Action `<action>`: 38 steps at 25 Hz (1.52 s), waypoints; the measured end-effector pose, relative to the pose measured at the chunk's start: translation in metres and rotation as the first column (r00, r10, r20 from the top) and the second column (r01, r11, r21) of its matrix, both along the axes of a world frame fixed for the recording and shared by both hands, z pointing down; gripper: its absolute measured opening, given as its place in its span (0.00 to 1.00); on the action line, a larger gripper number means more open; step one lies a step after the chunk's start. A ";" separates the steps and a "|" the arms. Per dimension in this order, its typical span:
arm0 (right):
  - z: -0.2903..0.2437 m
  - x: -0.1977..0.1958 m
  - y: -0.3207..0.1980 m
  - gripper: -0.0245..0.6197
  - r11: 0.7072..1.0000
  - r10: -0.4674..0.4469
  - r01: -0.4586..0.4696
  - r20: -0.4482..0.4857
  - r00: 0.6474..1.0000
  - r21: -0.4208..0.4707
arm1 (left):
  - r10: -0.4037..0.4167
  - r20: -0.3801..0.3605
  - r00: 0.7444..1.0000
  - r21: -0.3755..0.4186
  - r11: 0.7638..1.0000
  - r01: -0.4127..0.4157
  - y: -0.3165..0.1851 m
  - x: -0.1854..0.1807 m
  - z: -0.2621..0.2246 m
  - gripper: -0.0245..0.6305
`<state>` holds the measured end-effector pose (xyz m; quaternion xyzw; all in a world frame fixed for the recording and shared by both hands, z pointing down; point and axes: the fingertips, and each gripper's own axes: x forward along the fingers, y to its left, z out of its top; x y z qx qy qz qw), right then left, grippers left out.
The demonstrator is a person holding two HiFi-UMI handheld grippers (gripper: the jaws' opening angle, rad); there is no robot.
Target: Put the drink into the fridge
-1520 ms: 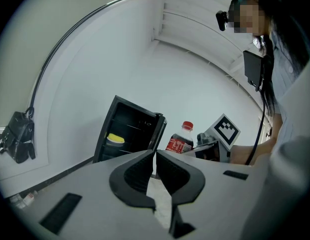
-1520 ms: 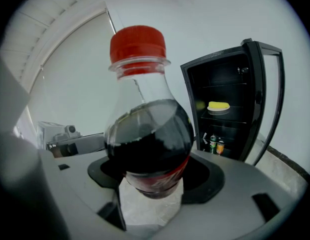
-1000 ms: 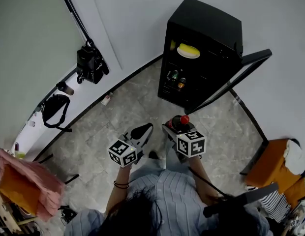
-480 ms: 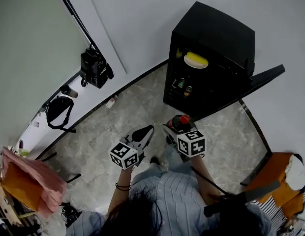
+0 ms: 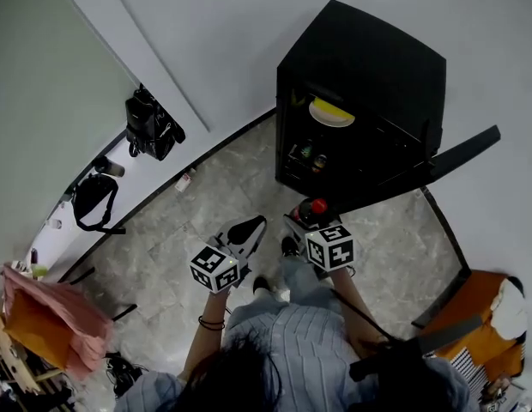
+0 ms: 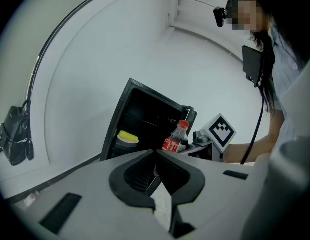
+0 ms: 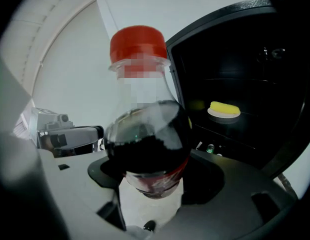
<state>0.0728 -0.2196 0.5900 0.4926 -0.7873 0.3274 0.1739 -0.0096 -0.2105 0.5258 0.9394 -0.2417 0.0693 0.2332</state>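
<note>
Fridge sat left of its earlier spot and larger in frame; carry toward it under way.
Head view: door open; right gripper clamped the cola bottle upright, well short of it. Left gripper view: left gripper jaws together, empty. Right gripper view: yellow item on plate inside. Next, probably: reach bottle to a free shelf.

Black fridge, inside too. Yellow lump on white plate. Clear bottle with dark brown drink, red cap, red label. Black-and-white squares on cubes of left gripper and right gripper. Grey marbled floor. Pale blue striped shirt. Black bag against white wall.
</note>
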 end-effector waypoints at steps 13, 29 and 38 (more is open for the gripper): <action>0.032 0.059 -0.077 0.50 1.000 -0.018 0.019 -0.090 0.996 0.011 | 0.007 0.026 1.000 0.009 1.000 -0.007 -0.042 0.055 0.010 0.05; 0.083 0.112 -0.177 0.50 0.998 0.025 -0.012 -0.236 0.971 0.054 | 0.046 0.062 0.997 -0.027 0.999 -0.044 -0.062 0.085 0.027 0.05; 0.103 0.141 -0.214 0.50 0.998 0.056 -0.041 -0.294 0.954 0.057 | 0.055 0.075 0.996 -0.060 0.997 -0.050 -0.069 0.092 0.034 0.05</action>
